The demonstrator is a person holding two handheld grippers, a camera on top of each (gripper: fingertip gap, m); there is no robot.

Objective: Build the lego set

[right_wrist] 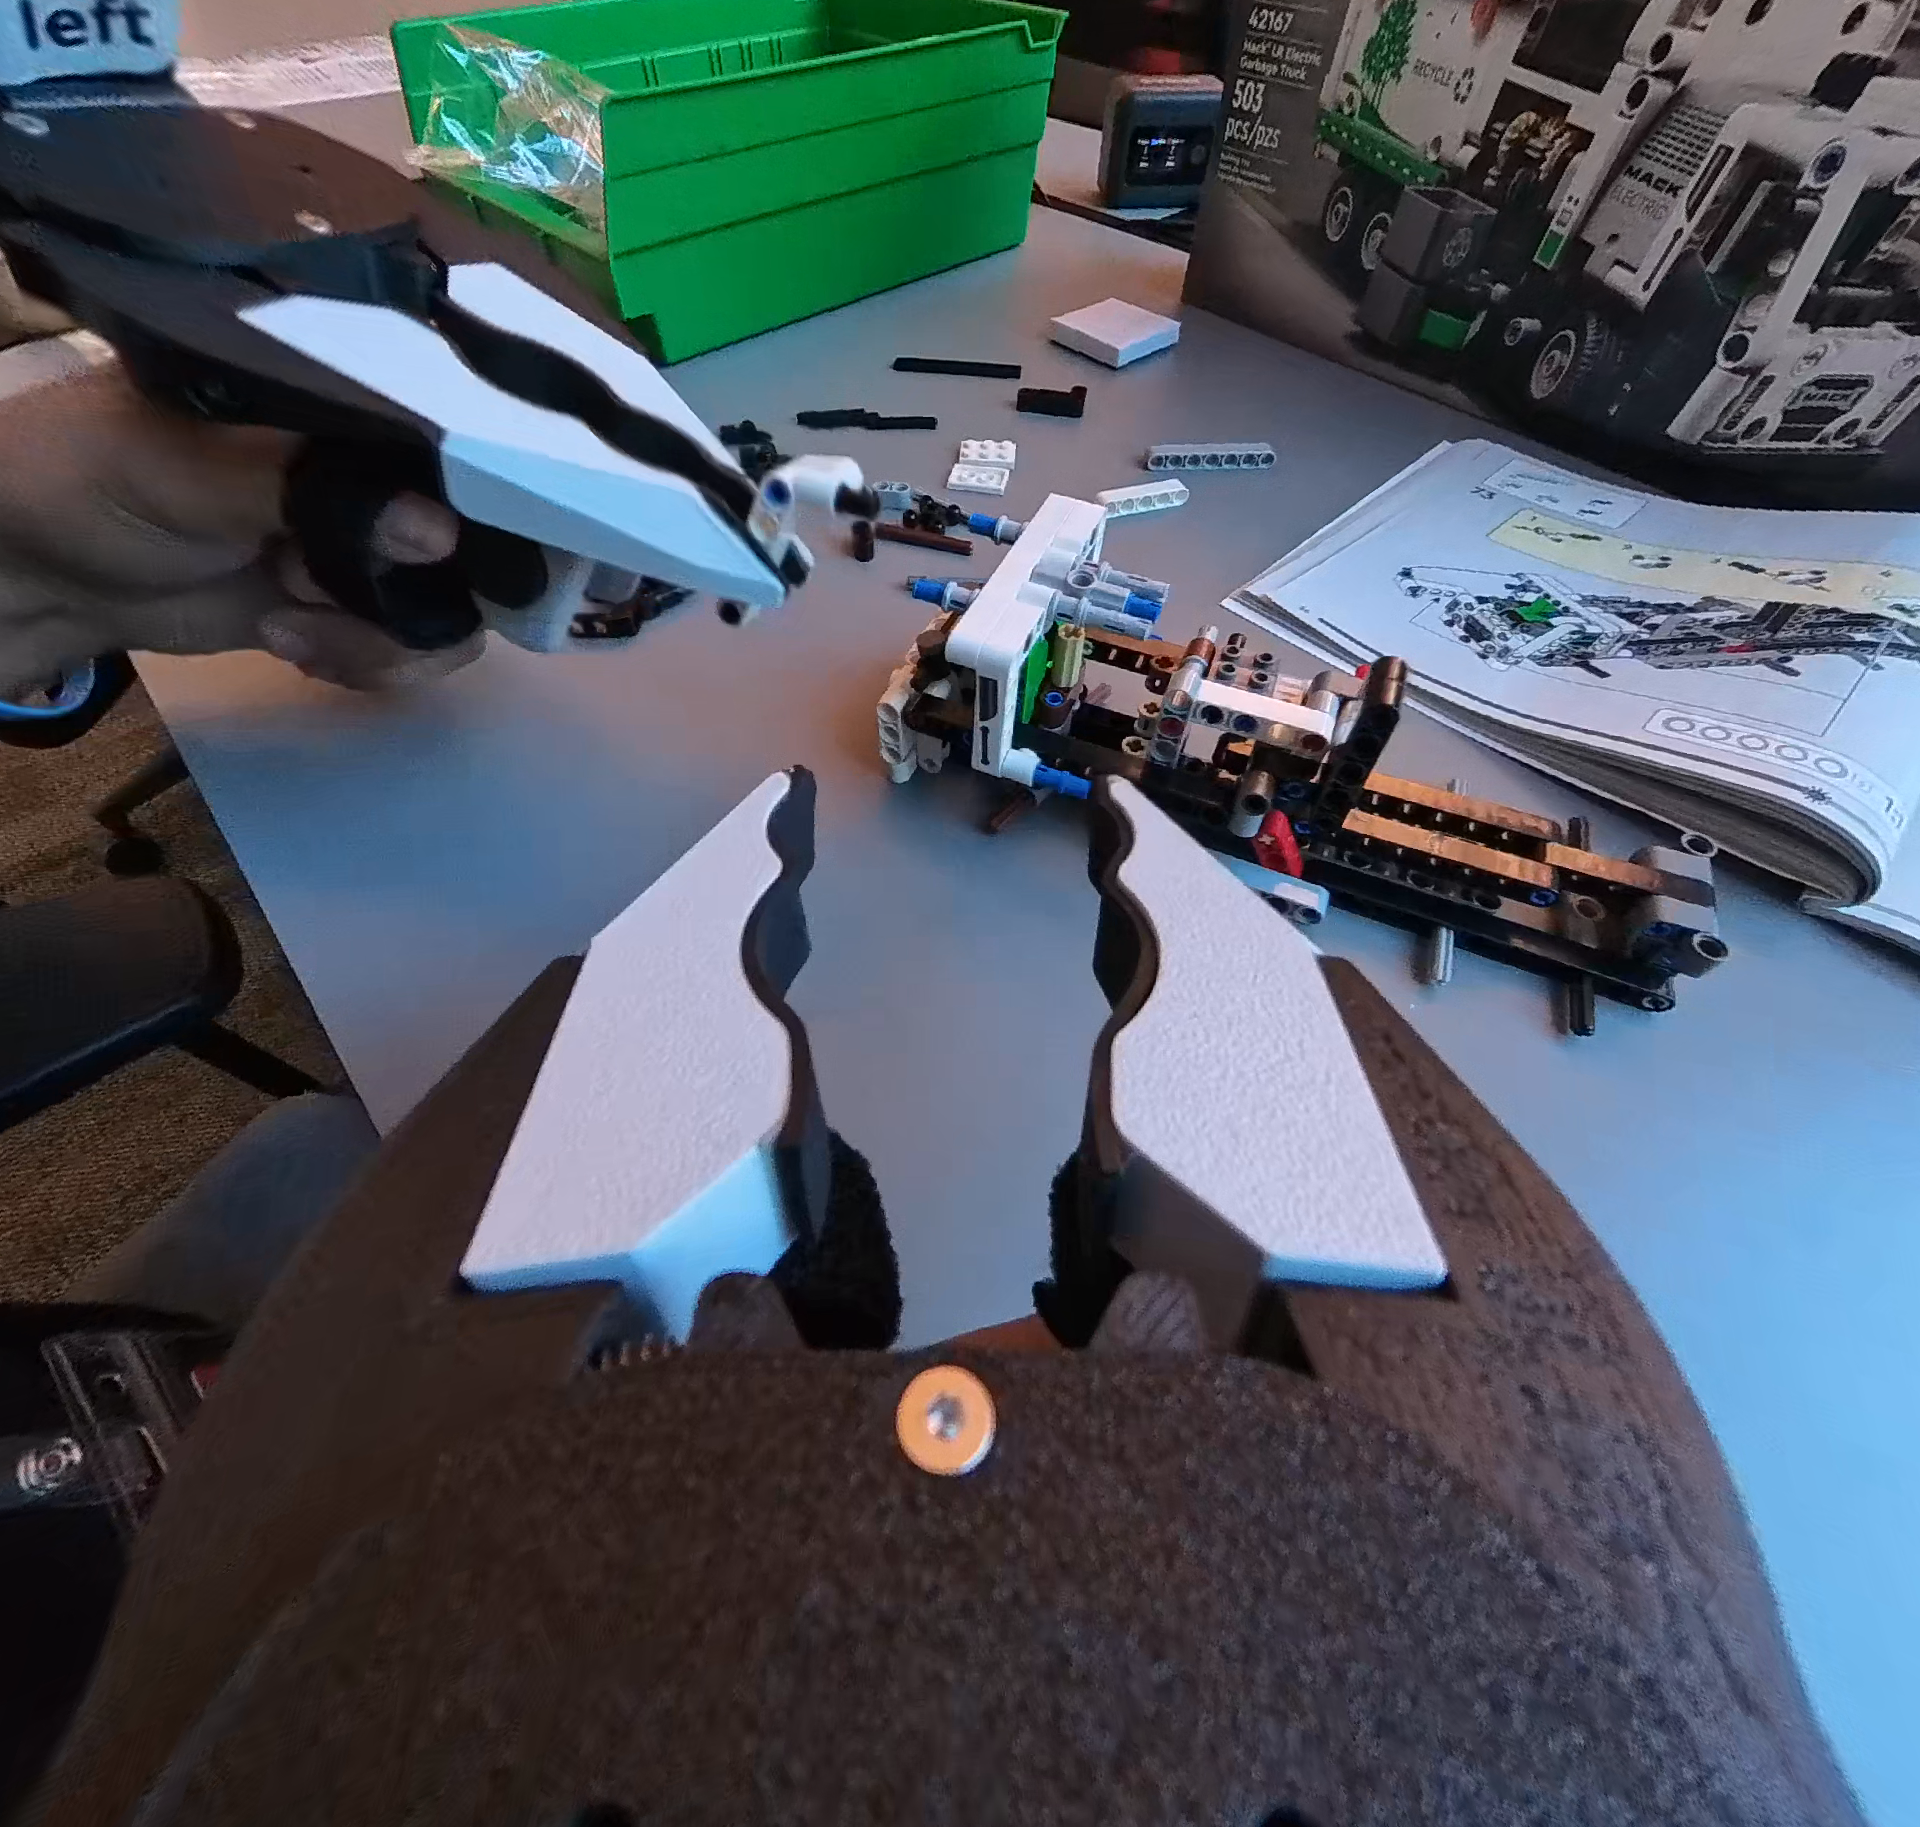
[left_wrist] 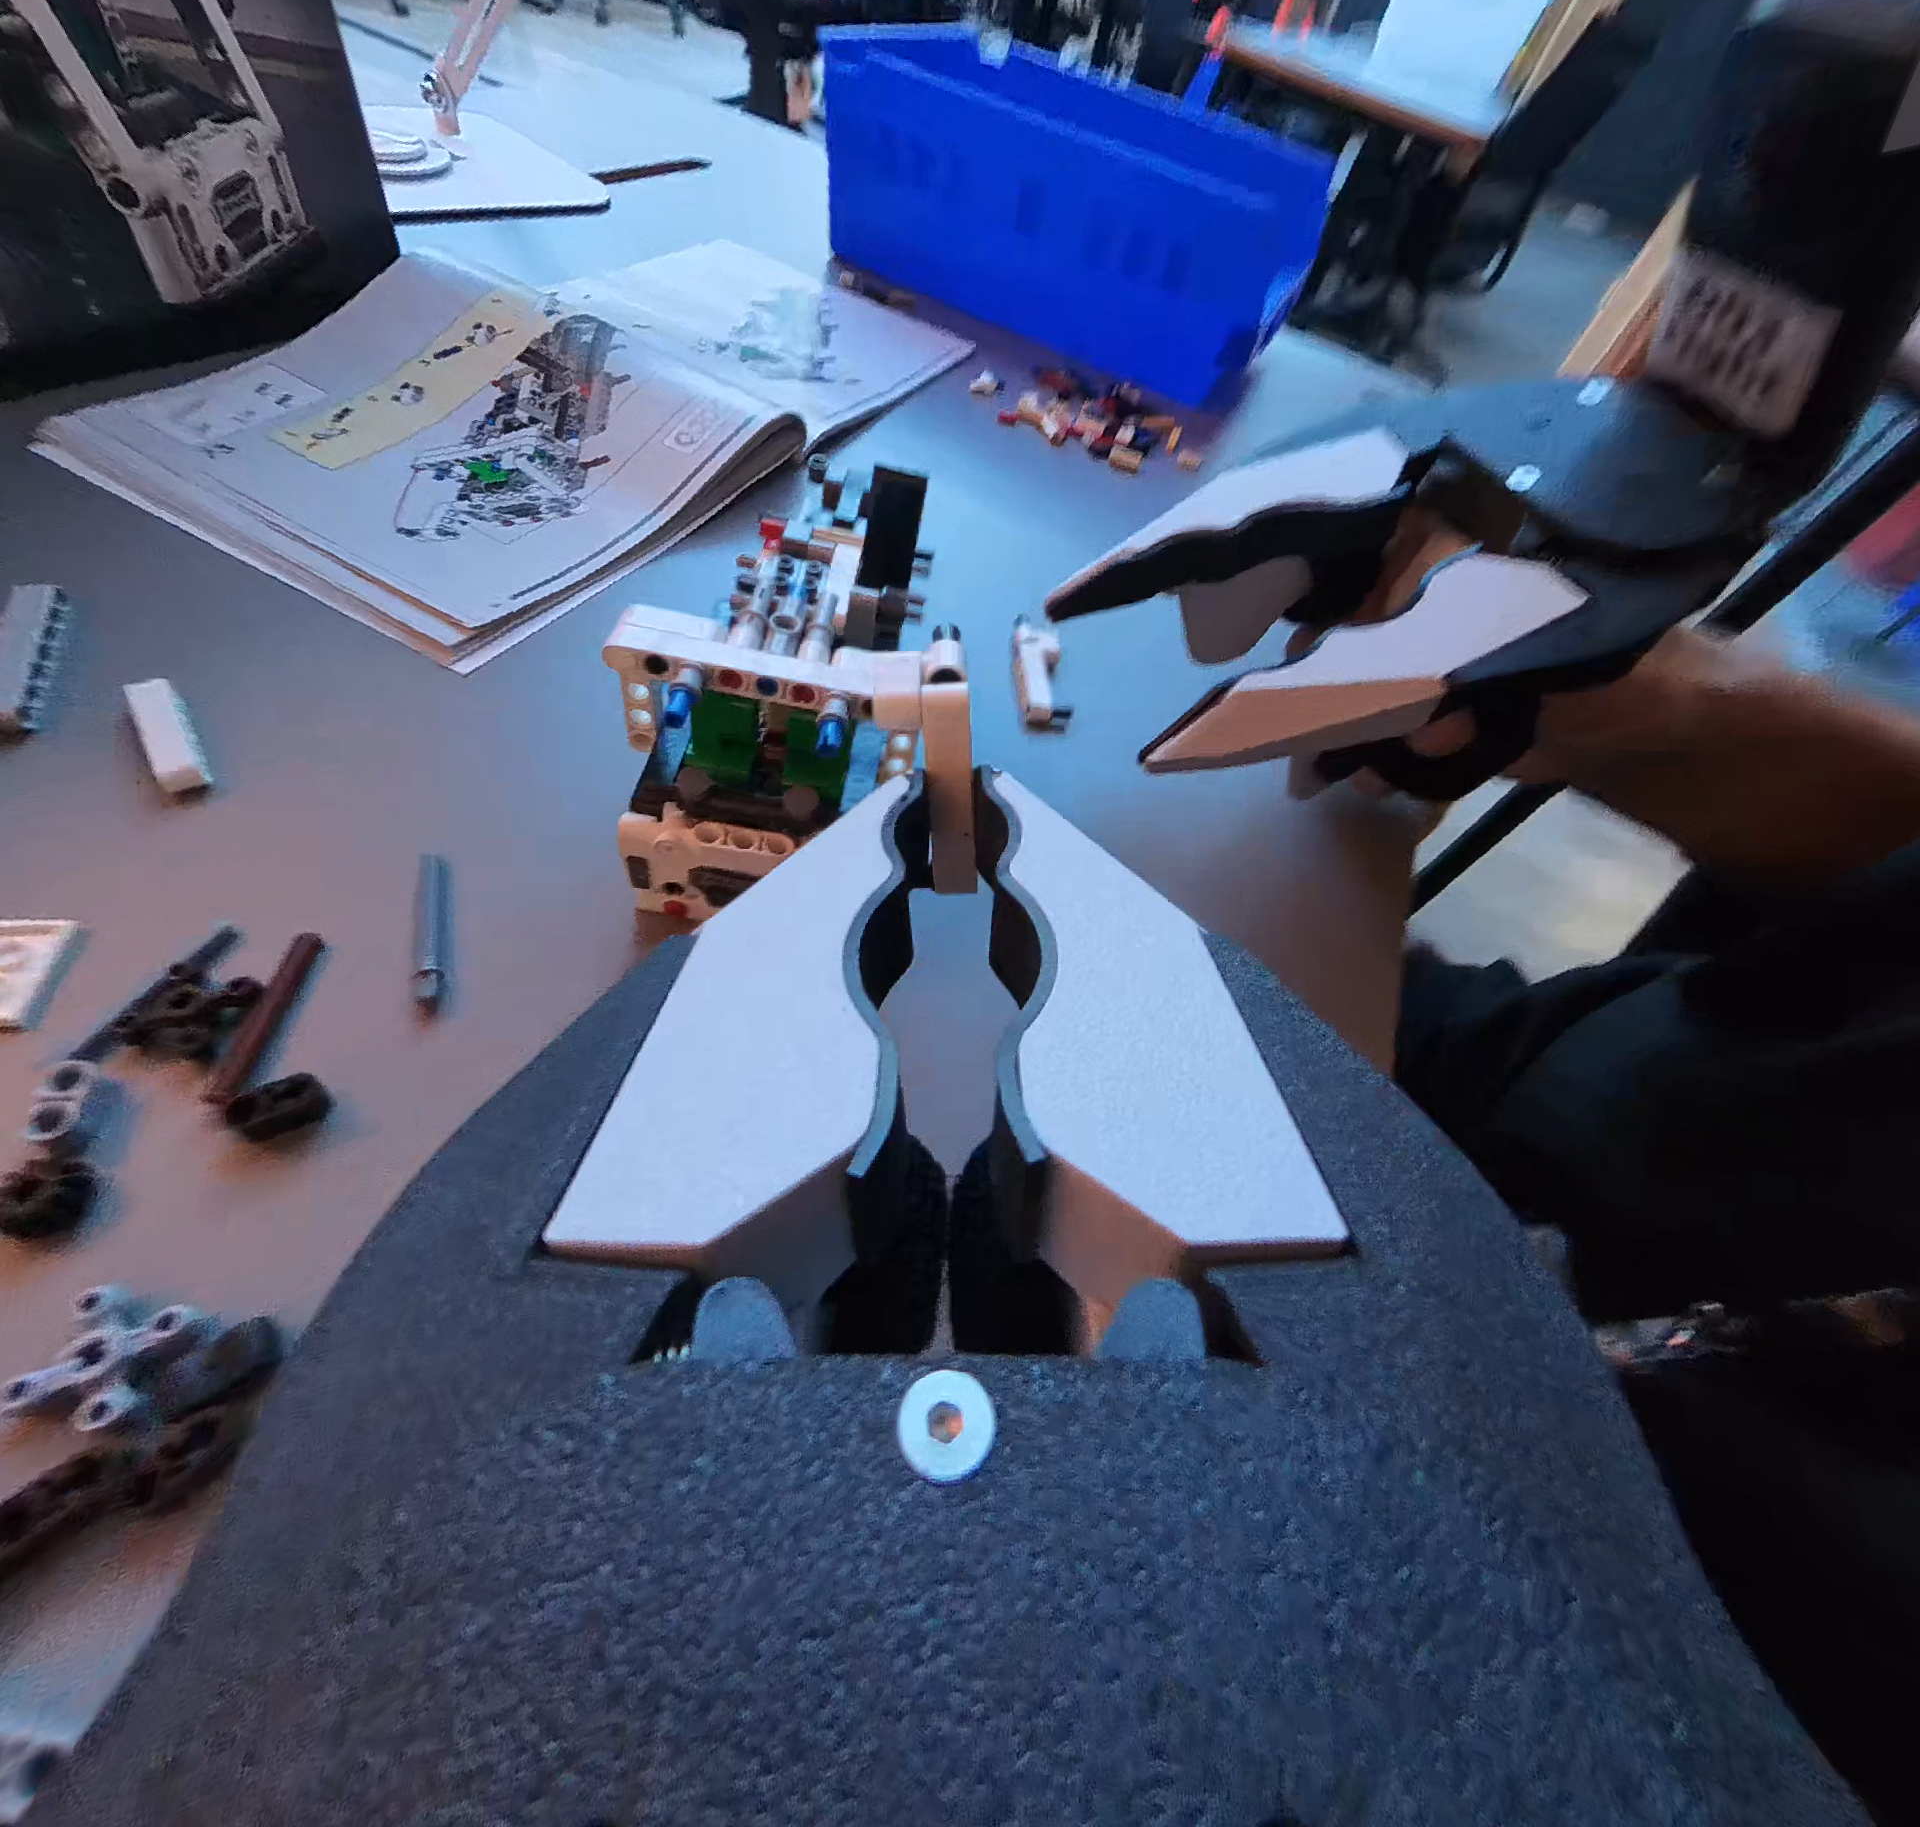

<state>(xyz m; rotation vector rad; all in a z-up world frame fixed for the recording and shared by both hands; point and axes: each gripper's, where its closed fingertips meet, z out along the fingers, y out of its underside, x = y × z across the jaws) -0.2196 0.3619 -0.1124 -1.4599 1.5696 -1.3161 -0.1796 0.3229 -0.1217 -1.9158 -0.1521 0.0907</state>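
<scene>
Here the white angled piece [left_wrist: 951,790] was pinched by the left claw [left_wrist: 951,790]; the right claw [right_wrist: 951,801] was held spread; alignment with the truck chassis [right_wrist: 1195,738] should be checked before pressing.

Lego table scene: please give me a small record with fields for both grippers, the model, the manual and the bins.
left gripper: shut on white L-shaped piece, held above the table
right gripper: open, empty
truck chassis: on the table, partly built
manual: open, beside the chassis
green bin: behind loose parts
blue bin: behind small pieces
</scene>
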